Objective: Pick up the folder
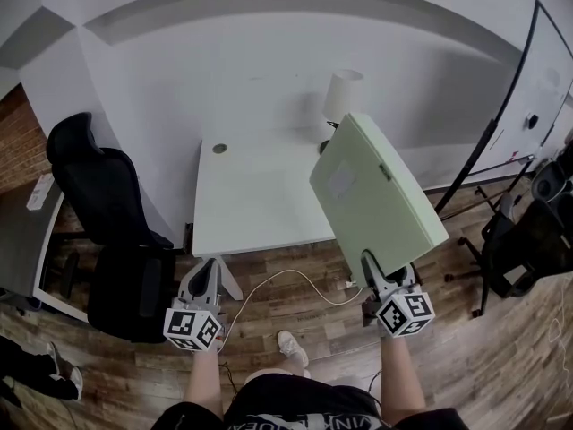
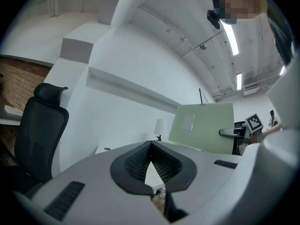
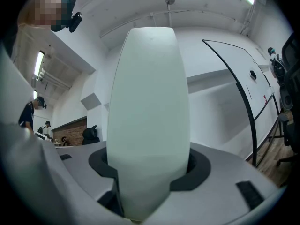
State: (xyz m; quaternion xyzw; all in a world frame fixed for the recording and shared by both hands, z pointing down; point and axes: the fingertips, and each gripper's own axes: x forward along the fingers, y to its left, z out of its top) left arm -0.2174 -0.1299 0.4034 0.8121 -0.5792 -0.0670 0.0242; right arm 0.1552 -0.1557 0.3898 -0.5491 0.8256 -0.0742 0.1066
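**Folder in your right gripper, clear of the desk**

The wooden floor (image 1: 501, 365) spread beneath you, and the white desk (image 1: 260, 204) stood against the pale wall straight ahead. A black office chair (image 1: 107, 213) sat just beside the desk's left edge. Off to the right, a whiteboard (image 1: 546, 88) leaned on its dark stand.

The pale green folder (image 1: 376, 186) was up in the air, tilted, over the desk's right front corner as seen from your head camera. It rested on nothing. Behind its far edge stood a white lamp (image 1: 343, 95), at the back of the desk. A light cable (image 1: 269, 280) trailed across the floor below the desk's front edge.

Your right gripper (image 1: 380, 276) had its jaws clamped on the folder's near lower edge, with the folder standing upright between the pads. Your left gripper (image 1: 204, 271) hung near the desk's front left corner, well apart from the folder, its jaw tips together with nothing between them.
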